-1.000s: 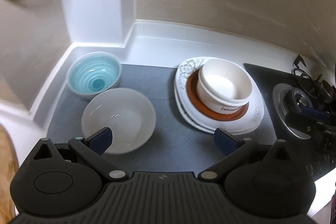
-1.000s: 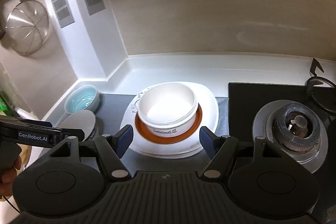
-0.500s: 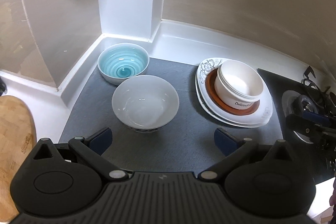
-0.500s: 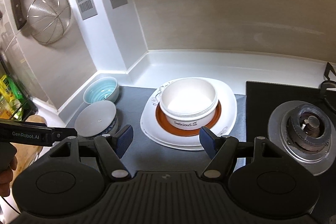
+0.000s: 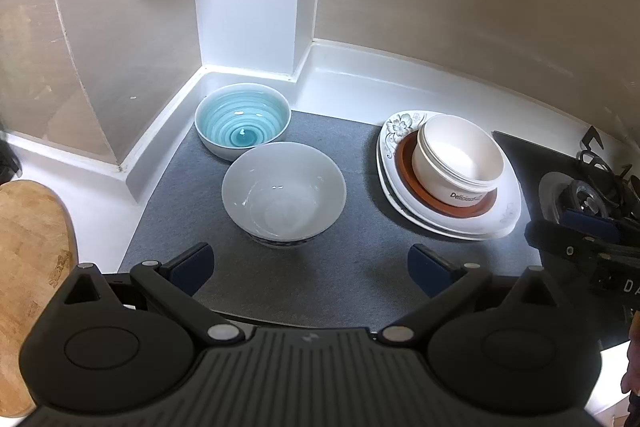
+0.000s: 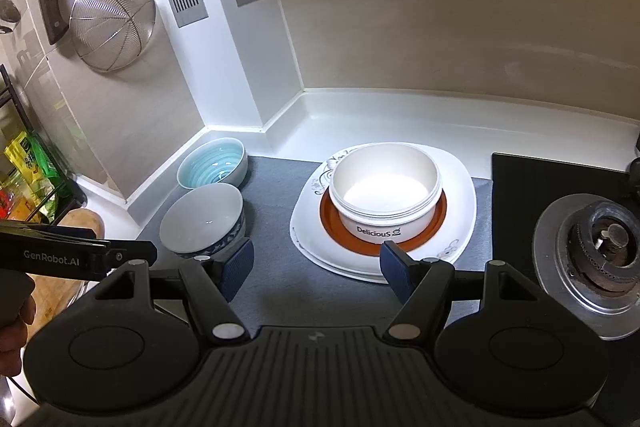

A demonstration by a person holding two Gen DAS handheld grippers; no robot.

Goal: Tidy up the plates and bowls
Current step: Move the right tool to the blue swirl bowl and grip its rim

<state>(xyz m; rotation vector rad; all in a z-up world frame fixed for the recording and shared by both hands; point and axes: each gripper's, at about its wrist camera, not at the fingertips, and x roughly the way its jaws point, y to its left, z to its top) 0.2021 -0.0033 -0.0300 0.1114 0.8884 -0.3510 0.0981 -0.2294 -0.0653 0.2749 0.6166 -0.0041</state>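
Just ahead of the left gripper's (image 5: pixel 310 267) parted, empty fingers, a glazed white bowl (image 5: pixel 283 193) looks hard, slippery and breakable, best pinched at its rim.

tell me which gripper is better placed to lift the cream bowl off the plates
Right. The right gripper is open and sits just in front of the cream bowl on the plate stack. The left gripper, also open, faces the white bowl instead.
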